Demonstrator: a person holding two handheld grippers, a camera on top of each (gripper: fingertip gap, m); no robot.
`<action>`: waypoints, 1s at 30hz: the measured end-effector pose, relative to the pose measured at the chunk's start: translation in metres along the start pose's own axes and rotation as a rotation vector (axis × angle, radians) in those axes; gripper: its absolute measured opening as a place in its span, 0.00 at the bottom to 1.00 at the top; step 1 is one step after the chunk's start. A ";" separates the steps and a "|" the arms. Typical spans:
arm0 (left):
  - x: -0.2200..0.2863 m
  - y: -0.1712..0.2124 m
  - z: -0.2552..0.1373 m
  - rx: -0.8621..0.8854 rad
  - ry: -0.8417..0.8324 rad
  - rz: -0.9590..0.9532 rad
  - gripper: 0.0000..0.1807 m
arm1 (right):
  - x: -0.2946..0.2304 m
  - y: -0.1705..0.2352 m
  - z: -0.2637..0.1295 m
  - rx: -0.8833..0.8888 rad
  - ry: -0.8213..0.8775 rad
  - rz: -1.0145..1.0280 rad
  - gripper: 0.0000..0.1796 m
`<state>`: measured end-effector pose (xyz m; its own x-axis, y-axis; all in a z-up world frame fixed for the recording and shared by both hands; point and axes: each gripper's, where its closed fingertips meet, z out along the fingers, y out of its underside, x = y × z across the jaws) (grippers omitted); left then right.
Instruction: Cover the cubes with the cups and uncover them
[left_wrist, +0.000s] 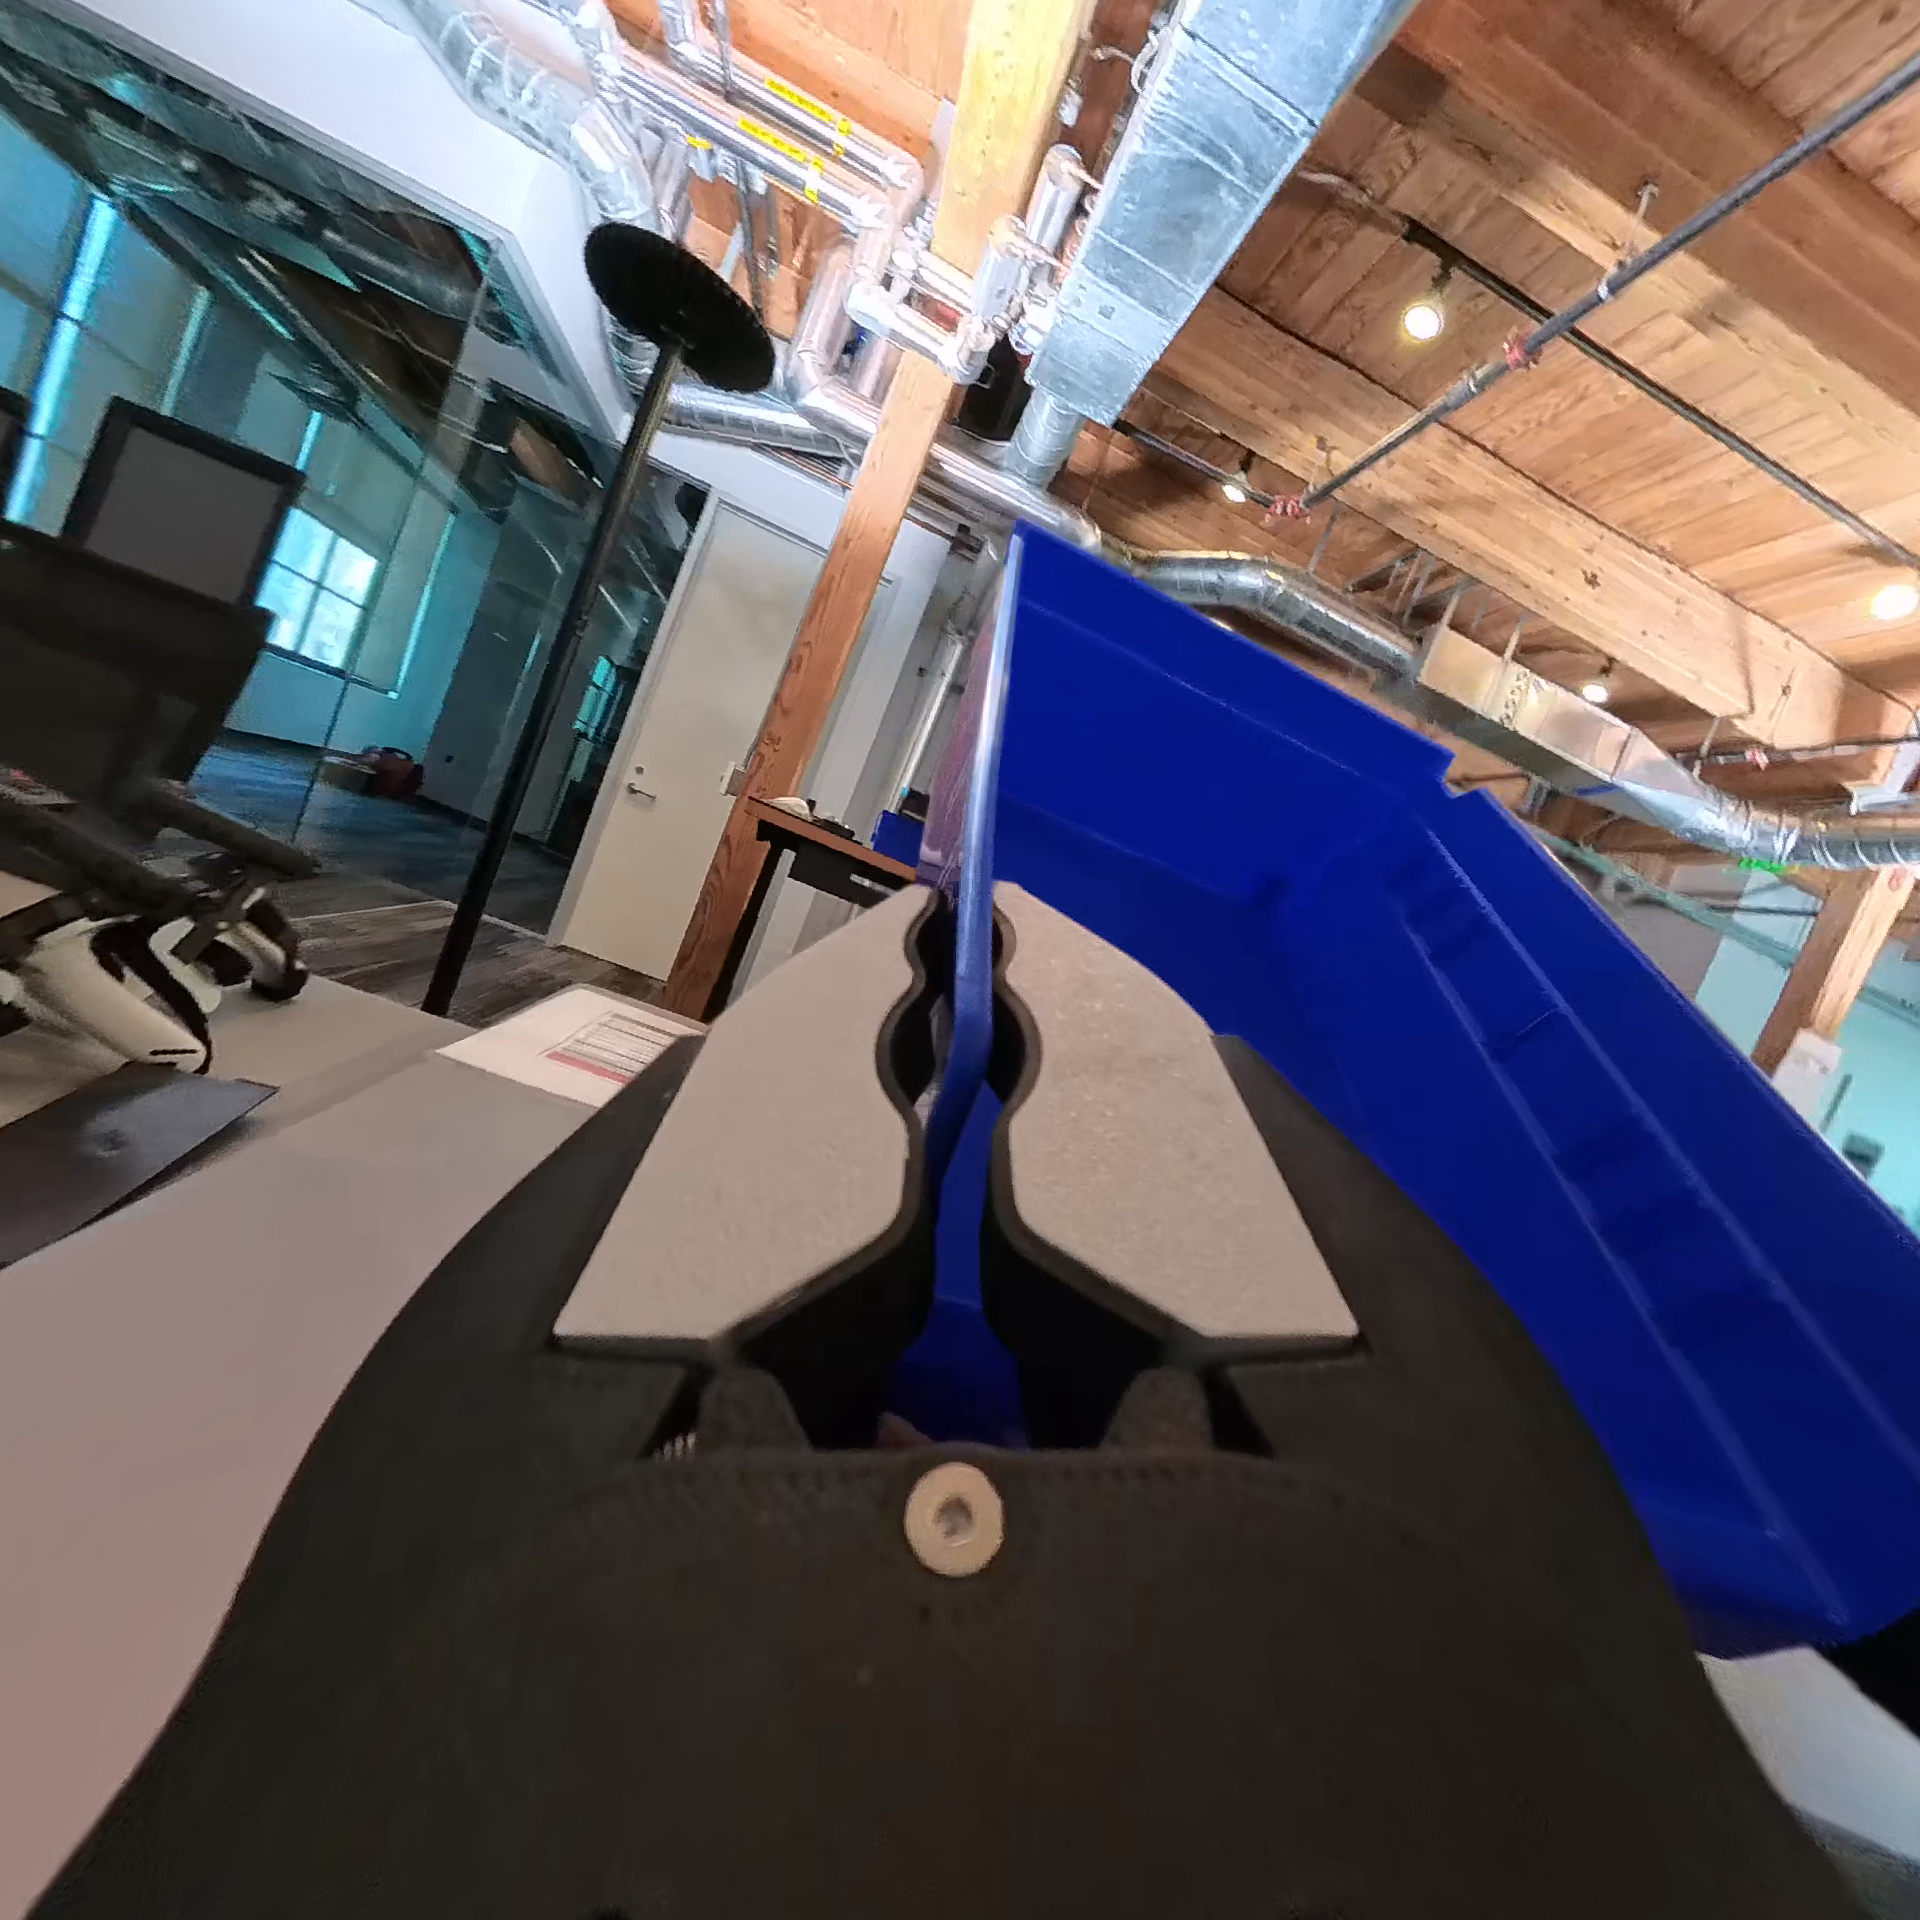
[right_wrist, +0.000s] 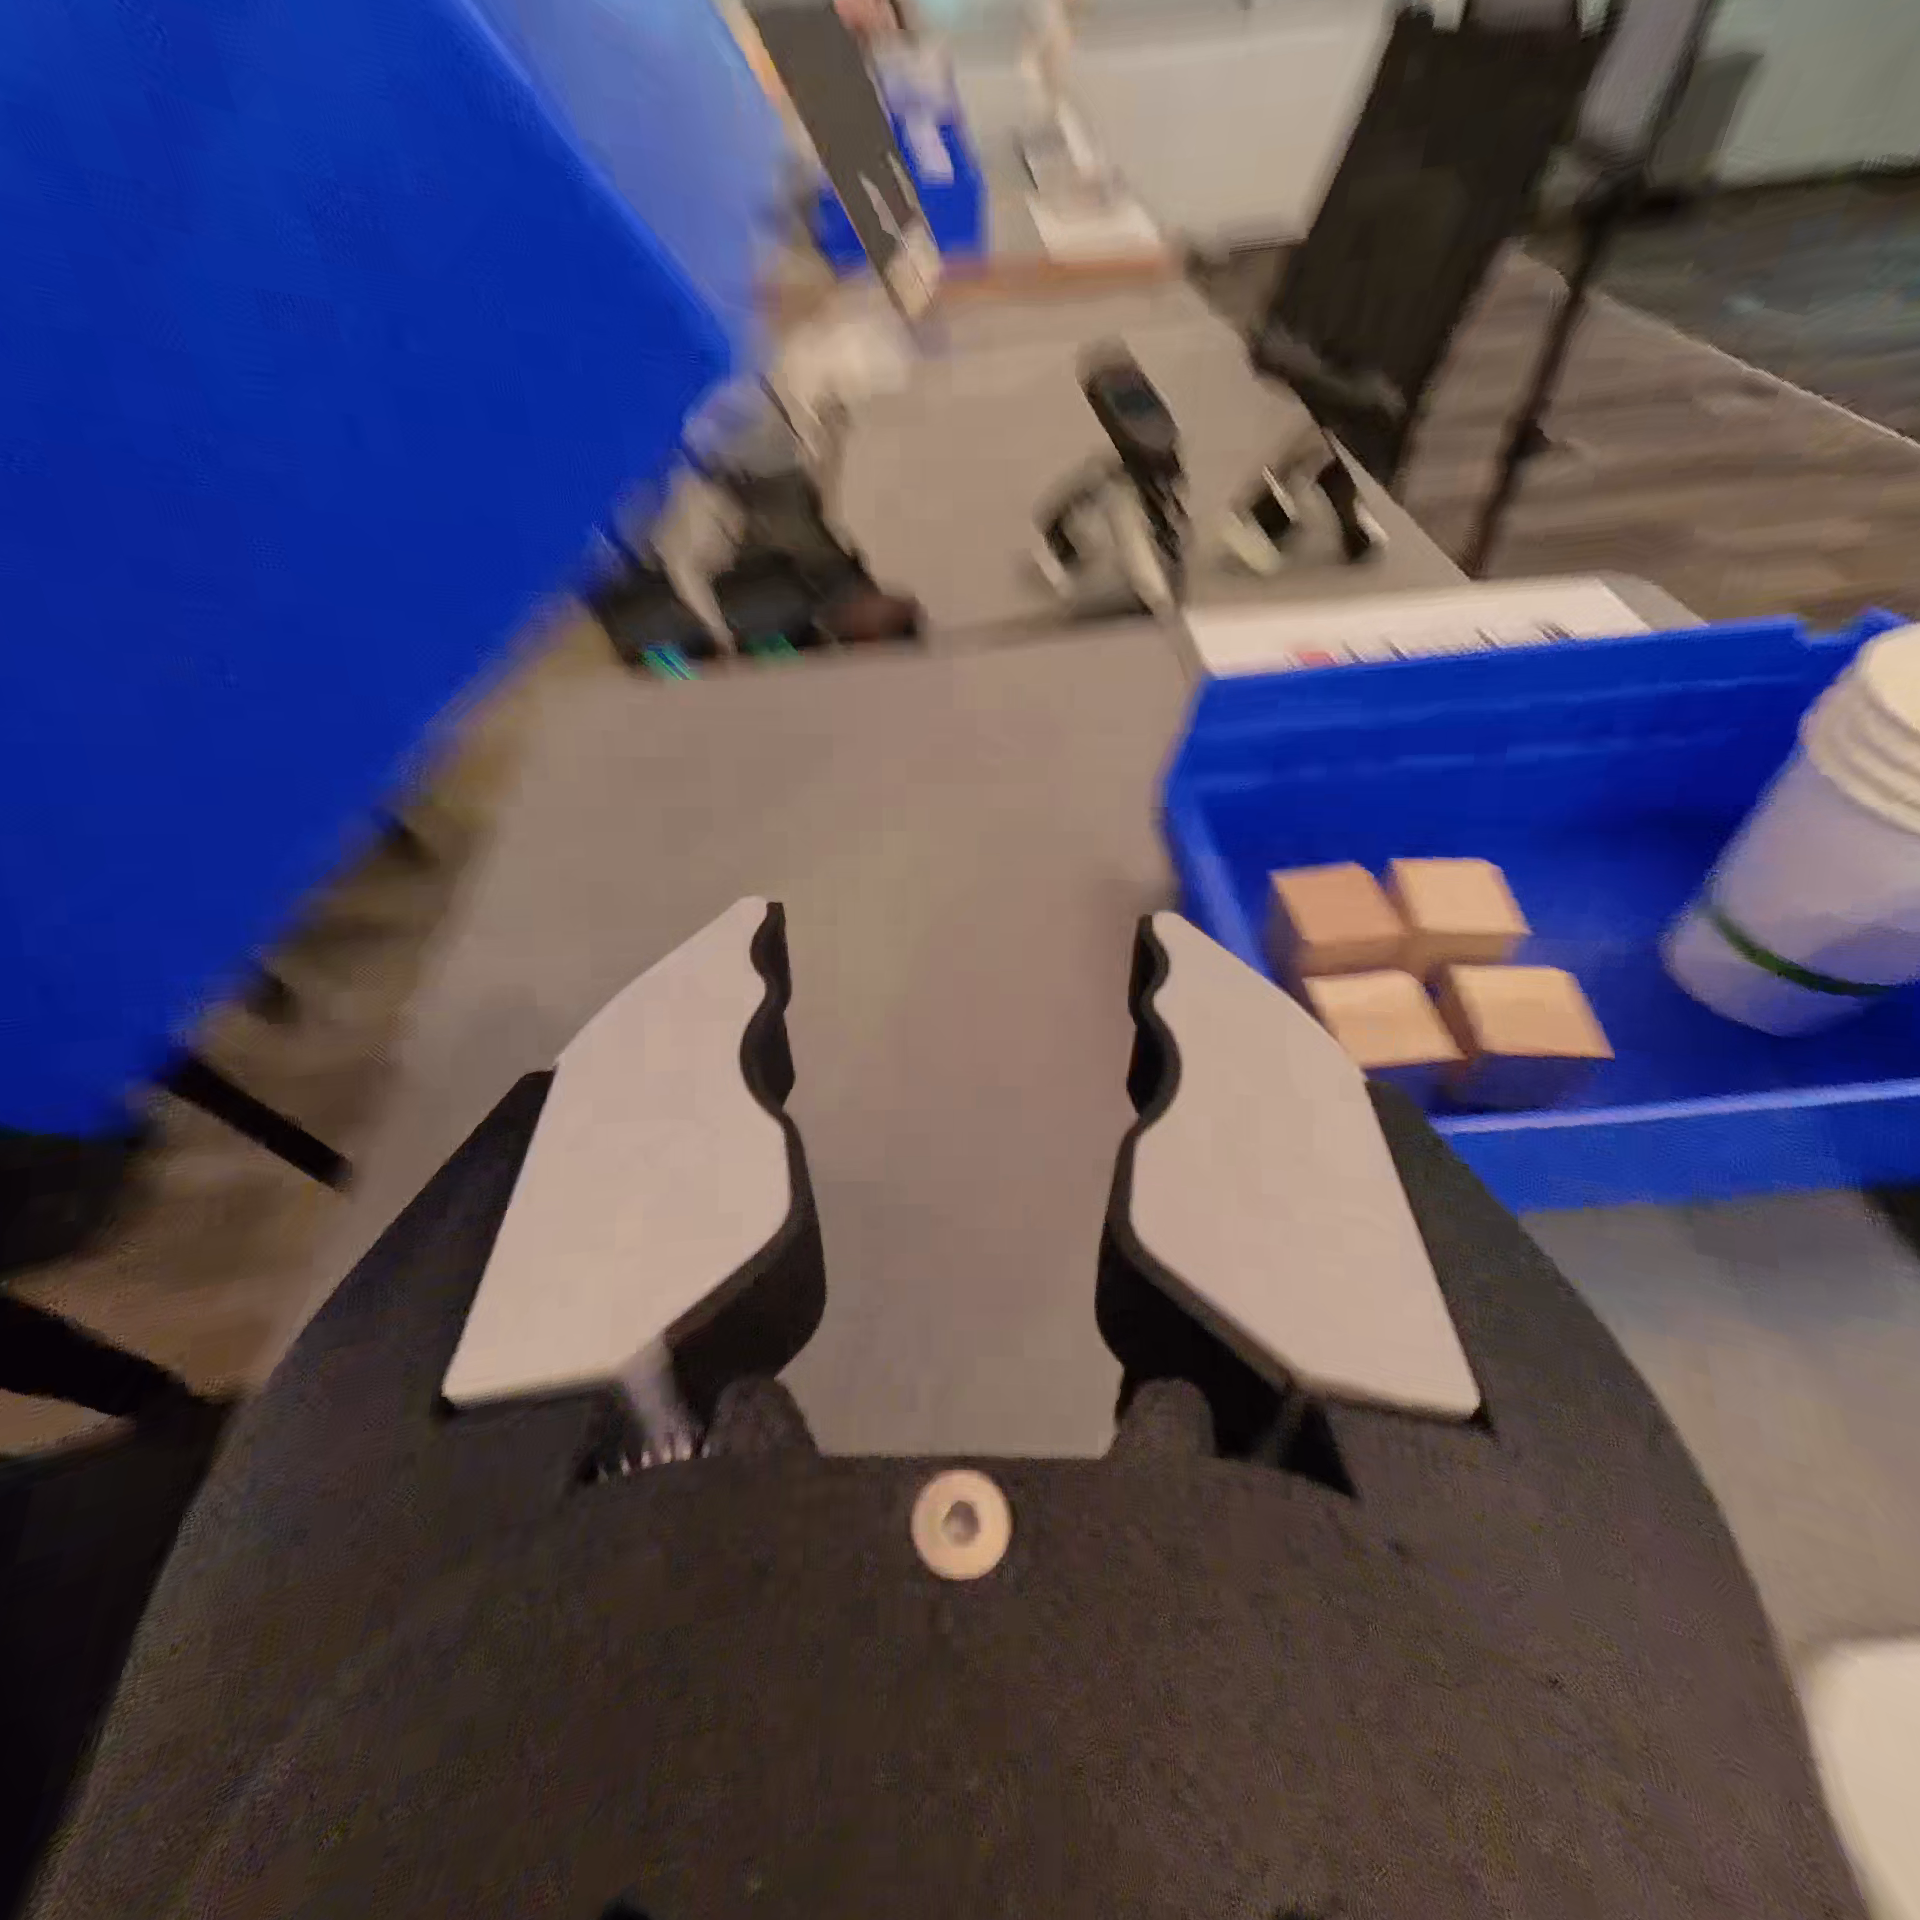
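My left gripper (left_wrist: 961, 914) is shut on the thin wall of a blue bin (left_wrist: 1351, 935), which is lifted and tilted up toward the ceiling. In the right wrist view this bin (right_wrist: 312, 416) is a blurred blue mass at the upper left. My right gripper (right_wrist: 956, 925) is open and empty above the grey table (right_wrist: 935, 779). To its right a second blue bin (right_wrist: 1455, 727) stands on the table. It holds several wooden cubes (right_wrist: 1423, 956) in a tight cluster and a stack of white cups (right_wrist: 1818, 862) lying tilted.
A printed sheet (right_wrist: 1403, 634) lies behind the second bin; it also shows in the left wrist view (left_wrist: 592, 1049). Spare gripper devices (right_wrist: 1122, 468) lie on the far table. A black chair (right_wrist: 1382, 208) and a black lamp pole (left_wrist: 540, 727) stand beyond.
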<state>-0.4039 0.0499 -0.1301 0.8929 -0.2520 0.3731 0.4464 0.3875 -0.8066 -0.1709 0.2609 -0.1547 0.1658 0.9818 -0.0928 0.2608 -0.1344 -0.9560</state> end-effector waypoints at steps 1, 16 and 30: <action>0.007 0.004 0.005 -0.014 0.015 0.015 0.02 | -0.010 -0.010 -0.020 0.107 -0.045 0.063 0.36; 0.168 0.153 0.089 -0.259 0.353 -0.107 0.02 | -0.057 0.054 -0.237 0.511 0.088 0.425 0.55; 0.309 0.344 0.108 -0.698 0.500 -0.282 0.03 | -0.011 0.199 -0.401 0.435 0.359 0.790 0.54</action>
<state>0.0319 0.2007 -0.2425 0.5532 -0.6758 0.4871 0.3619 -0.3318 -0.8712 0.2608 0.1691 -0.2326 0.4411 0.5208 -0.7309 -0.4128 -0.6054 -0.6805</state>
